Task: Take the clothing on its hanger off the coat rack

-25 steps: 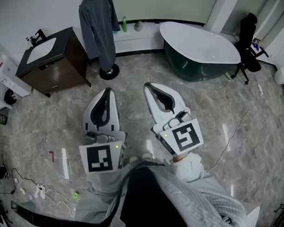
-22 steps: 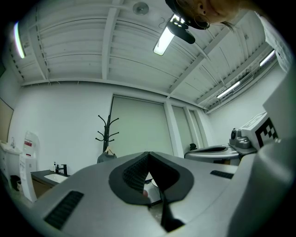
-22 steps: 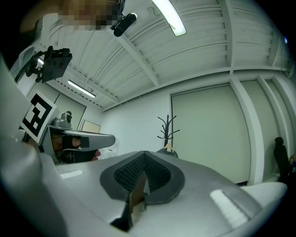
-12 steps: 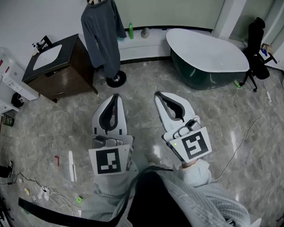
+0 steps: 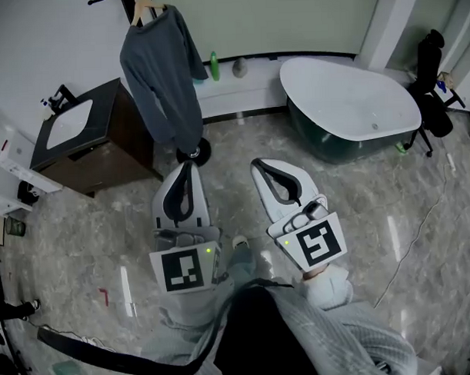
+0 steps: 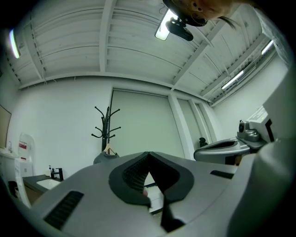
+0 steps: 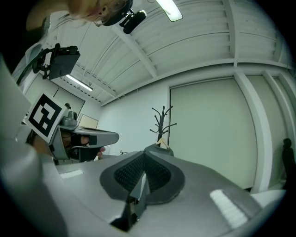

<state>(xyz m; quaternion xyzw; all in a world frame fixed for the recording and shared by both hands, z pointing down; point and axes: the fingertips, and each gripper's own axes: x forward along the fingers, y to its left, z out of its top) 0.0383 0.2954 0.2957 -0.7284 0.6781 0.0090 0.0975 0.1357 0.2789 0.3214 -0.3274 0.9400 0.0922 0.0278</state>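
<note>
A dark grey long-sleeved garment (image 5: 163,78) hangs on a wooden hanger (image 5: 144,7) from a black coat rack whose round base (image 5: 194,152) stands on the floor. The rack's hooks (image 6: 107,122) and the hanger's top (image 6: 107,149) show in the left gripper view; the hooks (image 7: 162,120) and garment shoulder (image 7: 159,148) show in the right gripper view. My left gripper (image 5: 187,166) and right gripper (image 5: 254,164) are both shut and hold nothing. They sit side by side, short of the garment, pointing toward it.
A dark wooden vanity with a white sink (image 5: 70,127) stands left of the rack. A white and dark green bathtub (image 5: 347,102) is at the right, with a black chair (image 5: 433,84) beyond it. A green bottle (image 5: 213,66) stands on the ledge. The floor is grey marble.
The view has moved closer to the rack and tipped up, so the hanger's top now shows. Both grippers have stayed shut and side by side.
</note>
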